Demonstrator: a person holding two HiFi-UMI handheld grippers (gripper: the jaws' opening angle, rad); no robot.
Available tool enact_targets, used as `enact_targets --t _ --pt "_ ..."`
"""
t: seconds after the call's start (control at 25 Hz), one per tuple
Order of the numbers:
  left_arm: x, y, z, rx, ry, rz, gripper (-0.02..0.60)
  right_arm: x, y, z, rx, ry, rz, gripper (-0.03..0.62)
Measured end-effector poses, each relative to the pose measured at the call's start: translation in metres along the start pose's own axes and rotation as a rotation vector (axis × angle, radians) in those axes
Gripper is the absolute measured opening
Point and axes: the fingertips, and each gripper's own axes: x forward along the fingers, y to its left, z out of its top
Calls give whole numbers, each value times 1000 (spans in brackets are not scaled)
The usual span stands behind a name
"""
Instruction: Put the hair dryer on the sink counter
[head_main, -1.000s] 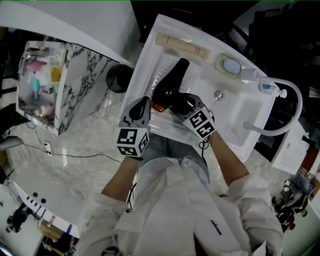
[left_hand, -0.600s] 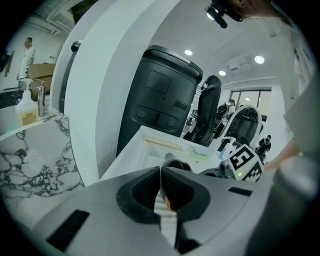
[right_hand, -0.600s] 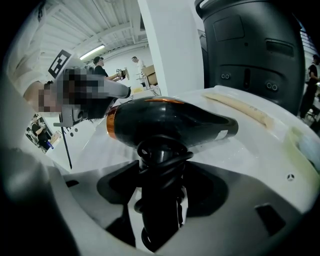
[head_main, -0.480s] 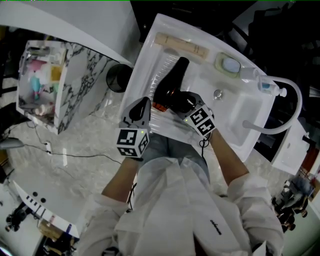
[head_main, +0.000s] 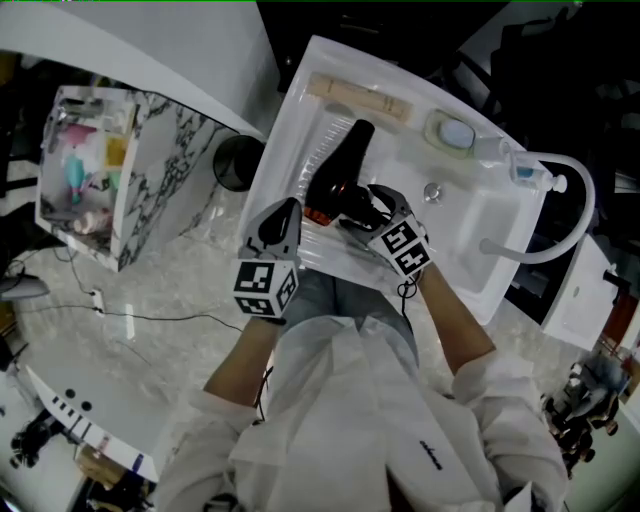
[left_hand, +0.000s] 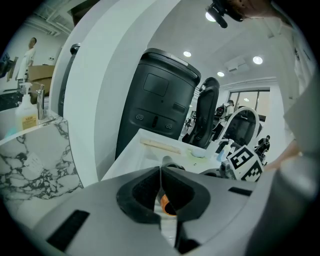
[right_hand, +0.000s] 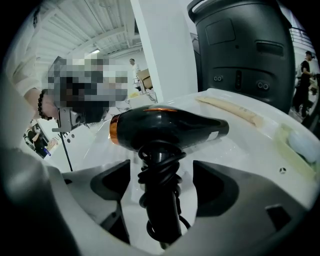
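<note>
Taking the scene from the left, our left gripper (left_hand: 160, 175) hangs just beside the near edge of the sink counter (head_main: 285, 160). Its jaws are pressed together with nothing between them, and it points toward the orange-ringed rear end of the hair dryer (head_main: 340, 172) without touching it. The dryer itself lies on the ridged left part of the counter. In the head view its barrel runs from that orange end near us up toward the back edge. Its handle, with the cord (right_hand: 159, 167) wound round it, comes off sideways toward our right hand.

The right gripper (right_hand: 162, 187) is the nearer one. Its jaws have just been opening, and they now stand wide to either side of the handle. The handle is between them, but both pads are clear of it, so we judge the dryer released and resting on the counter.

The relation that matters is that the handle points straight back along this gripper's own line. We think the way out is to draw straight back, keeping the pads off the cord loops
</note>
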Motion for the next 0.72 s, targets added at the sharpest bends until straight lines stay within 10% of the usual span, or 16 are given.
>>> enact_targets --t 0.4,0.72 --pt "-14 -13 24 24 -33 -10 33 -62 -7 9 59 -131 -167 398" --pt "-36 -28 45 43 -64 -9 34 -136 18 56 148 -360 -193 180"
